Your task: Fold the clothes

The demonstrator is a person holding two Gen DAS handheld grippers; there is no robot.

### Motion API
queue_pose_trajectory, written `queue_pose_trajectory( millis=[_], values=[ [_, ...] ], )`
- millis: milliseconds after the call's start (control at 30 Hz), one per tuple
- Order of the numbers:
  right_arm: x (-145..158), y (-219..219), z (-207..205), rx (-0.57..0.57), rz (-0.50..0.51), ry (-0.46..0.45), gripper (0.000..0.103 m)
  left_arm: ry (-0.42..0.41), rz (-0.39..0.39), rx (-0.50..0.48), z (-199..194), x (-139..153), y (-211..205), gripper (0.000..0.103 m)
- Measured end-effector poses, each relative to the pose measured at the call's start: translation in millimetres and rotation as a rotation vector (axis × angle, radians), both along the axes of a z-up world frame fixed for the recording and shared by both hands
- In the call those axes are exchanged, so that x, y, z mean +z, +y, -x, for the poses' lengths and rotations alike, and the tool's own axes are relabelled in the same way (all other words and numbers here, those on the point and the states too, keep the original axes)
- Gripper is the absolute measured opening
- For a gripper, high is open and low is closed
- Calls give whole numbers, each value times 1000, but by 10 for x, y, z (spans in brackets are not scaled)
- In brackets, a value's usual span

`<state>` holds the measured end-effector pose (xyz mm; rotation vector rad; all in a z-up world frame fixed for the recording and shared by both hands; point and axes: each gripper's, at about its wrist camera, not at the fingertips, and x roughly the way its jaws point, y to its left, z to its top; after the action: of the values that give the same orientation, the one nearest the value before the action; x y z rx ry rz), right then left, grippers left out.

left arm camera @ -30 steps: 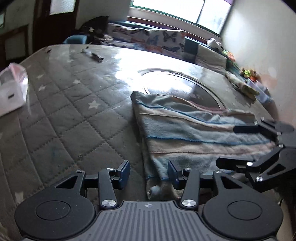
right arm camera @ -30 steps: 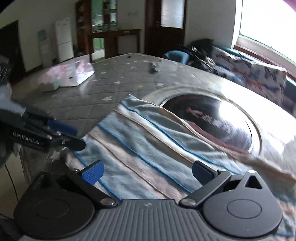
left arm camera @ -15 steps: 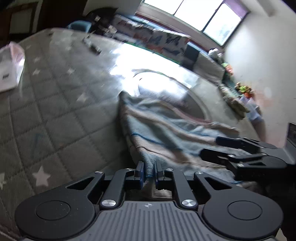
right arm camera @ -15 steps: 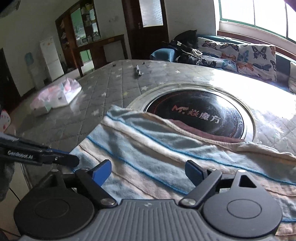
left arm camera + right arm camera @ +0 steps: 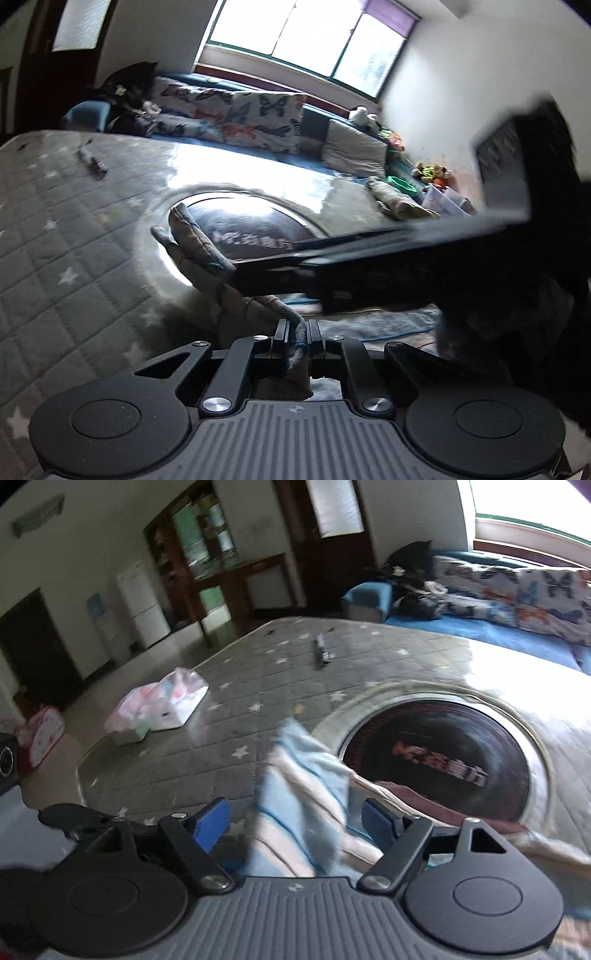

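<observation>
Right gripper [image 5: 424,254] blurs, hiding much of the striped cloth [image 5: 199,243].

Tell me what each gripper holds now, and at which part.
The left gripper pinches an edge of the striped cloth. The right gripper holds nothing: its fingers stand apart around a fold.

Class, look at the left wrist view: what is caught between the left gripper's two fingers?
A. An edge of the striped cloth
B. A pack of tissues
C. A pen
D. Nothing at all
A: in the left wrist view the left gripper has its fingers pressed together on a bunched edge of the striped cloth, which rises from the jaws and hangs lifted over the quilted table.
</observation>
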<state>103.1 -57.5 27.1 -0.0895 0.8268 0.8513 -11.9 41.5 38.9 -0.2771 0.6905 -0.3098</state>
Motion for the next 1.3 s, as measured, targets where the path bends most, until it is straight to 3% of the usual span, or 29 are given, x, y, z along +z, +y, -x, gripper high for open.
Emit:
queue_pose_trajectory(
  millis=[100, 233, 367, 400, 500, 533, 633, 733, 867, 1300],
  values=[
    [-12, 144, -77, 47, 53, 27, 64, -10, -18, -29, -23, -36, -118, 9],
    [-149, 272, -91, 64, 128, 56, 38, -12, -30, -67, -37, -88, -207, 9],
    [-236, 167, -40, 21, 136, 33, 14, -23, -42, -104, -11, -99, -229, 14],
    [-235, 105, -38, 3, 123, 31, 14, -36, -40, -118, 8, -86, -222, 15],
    [-195, -105, -39, -44, 82, 28, 10, -89, -19, -169, 86, -13, -187, 42],
    [-179, -179, -39, -57, 69, 27, 9, -111, -12, -187, 114, 18, -178, 57],
    [-132, -395, -52, -100, 45, 29, 9, -165, -7, -203, 174, 82, -154, 63],
    [-86, -656, -50, -141, 24, 38, 9, -189, -2, -197, 187, 101, -144, 78],
    [-45, -975, -14, -189, 11, 40, 9, -179, -14, -178, 114, 92, -167, 86],
    [-298, -1961, 5, -358, -18, 110, 9, -96, -72, -190, -80, -61, -429, 90]
  ],
)
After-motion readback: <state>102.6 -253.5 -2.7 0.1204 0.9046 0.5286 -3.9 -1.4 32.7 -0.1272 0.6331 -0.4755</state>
